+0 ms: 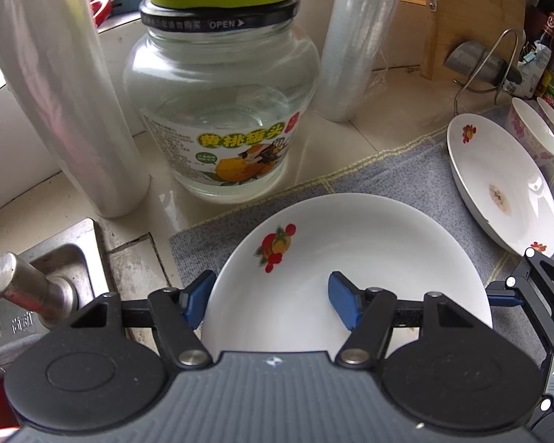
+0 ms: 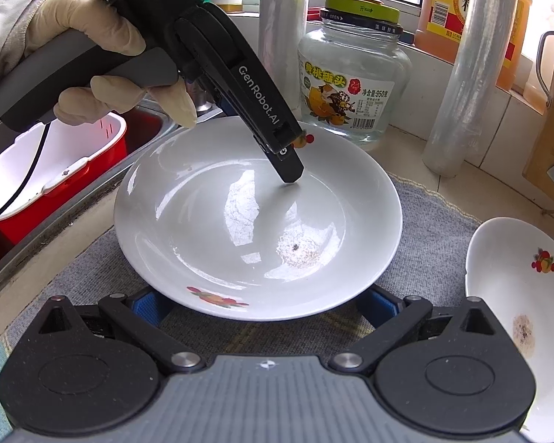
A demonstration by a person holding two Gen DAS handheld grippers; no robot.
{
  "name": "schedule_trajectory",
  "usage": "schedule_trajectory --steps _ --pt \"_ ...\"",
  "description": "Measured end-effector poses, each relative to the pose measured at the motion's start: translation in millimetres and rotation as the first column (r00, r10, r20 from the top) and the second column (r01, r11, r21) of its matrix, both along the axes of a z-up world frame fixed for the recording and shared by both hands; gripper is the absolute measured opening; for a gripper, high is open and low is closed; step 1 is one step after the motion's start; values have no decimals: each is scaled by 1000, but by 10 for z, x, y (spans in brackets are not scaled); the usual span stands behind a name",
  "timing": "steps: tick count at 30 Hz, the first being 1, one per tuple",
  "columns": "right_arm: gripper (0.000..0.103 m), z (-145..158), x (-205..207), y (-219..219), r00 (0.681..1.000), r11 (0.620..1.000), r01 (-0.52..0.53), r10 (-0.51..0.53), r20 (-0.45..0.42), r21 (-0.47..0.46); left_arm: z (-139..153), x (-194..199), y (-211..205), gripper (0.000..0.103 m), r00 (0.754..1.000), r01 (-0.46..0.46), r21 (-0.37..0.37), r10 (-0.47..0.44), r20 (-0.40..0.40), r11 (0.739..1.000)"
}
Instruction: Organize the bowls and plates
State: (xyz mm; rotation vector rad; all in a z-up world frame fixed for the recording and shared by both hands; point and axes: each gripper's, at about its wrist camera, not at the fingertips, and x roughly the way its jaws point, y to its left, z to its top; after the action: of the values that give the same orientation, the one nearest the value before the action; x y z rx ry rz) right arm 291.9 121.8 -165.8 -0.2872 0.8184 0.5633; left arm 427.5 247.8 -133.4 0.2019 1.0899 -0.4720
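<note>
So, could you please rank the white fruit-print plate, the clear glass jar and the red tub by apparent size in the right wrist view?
1. White fruit-print plate, nearest, so inflated.
2. Red tub, partly hidden.
3. Clear glass jar.

White plate [image 2: 240, 229] with fruit motifs lies flat at the grey mat's [image 1: 387, 173] left edge. Second plate [image 1: 498, 181], centre stained, lies toward the right edge; two floral bowls [image 1: 532, 133] behind it.
</note>
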Motion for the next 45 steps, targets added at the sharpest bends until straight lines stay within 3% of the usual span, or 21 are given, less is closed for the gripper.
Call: schedule_trajectory --steps 15,29,45 --pt "103 20 -20 25 1000 1000 -12 12 22 -9 19 -2 -2 61 998 70 22 -70 -7 997" --pt "103 113 -98 31 999 1000 -20 21 35 -24 93 -110 18 61 998 61 12 -61 8 998" --pt "103 282 -455 -136 998 998 -63 63 18 -30 223 -630 -131 62 998 25 22 -26 62 999"
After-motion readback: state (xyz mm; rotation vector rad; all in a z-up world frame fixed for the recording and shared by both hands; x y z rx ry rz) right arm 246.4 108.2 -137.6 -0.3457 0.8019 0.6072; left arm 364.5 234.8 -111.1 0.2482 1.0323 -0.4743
